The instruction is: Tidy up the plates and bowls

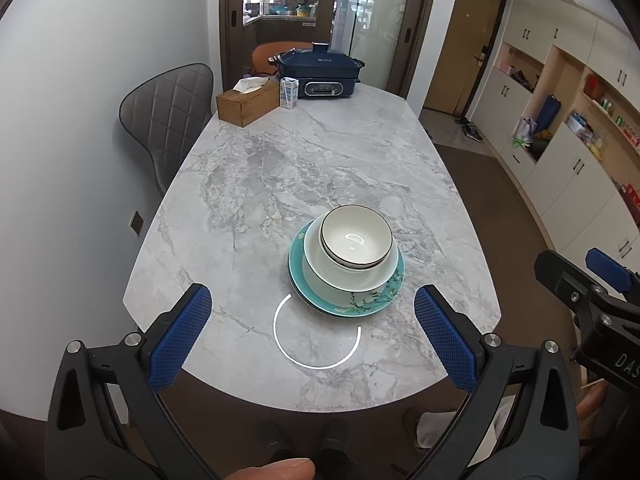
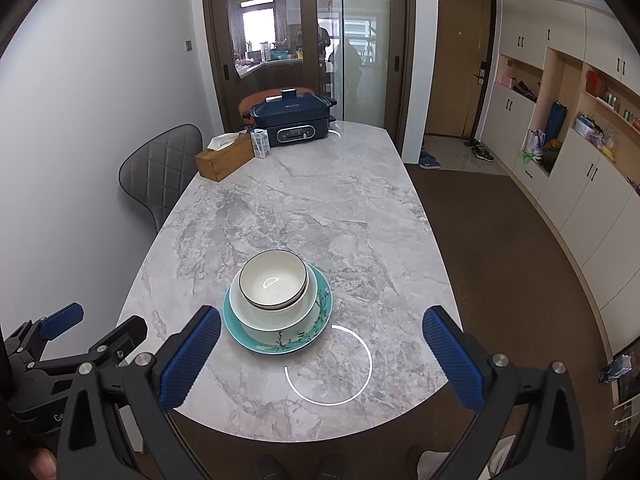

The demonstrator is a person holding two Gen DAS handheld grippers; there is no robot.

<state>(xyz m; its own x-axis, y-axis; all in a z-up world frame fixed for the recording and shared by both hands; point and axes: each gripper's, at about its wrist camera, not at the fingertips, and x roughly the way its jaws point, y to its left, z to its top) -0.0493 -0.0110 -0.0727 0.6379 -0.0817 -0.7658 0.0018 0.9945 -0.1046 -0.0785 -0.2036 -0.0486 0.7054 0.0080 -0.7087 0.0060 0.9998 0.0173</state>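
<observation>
Left wrist view: bowls [image 1: 356, 240] nested on teal plate [image 1: 344, 300], desk [image 1: 280, 168] centre, 12 o'clock. Left tool [image 1: 312, 332], right tool [image 2: 322, 354] spread wide, empty. Advice: lift stack level, gripping plate rim.

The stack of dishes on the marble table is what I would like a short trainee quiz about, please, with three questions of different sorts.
1. True or false: the dark-rimmed bowl sits at the top of the stack.
2. What lies at the bottom of the stack: A) a wooden tray, B) the teal plate, C) a steel pot?
3. Fill in: at the far end of the table, the small carton stands between the electric cooker and the wooden ____ box.

Key: 1 true; 2 B; 3 tissue. The left gripper and right gripper are both open, holding nothing.
</observation>
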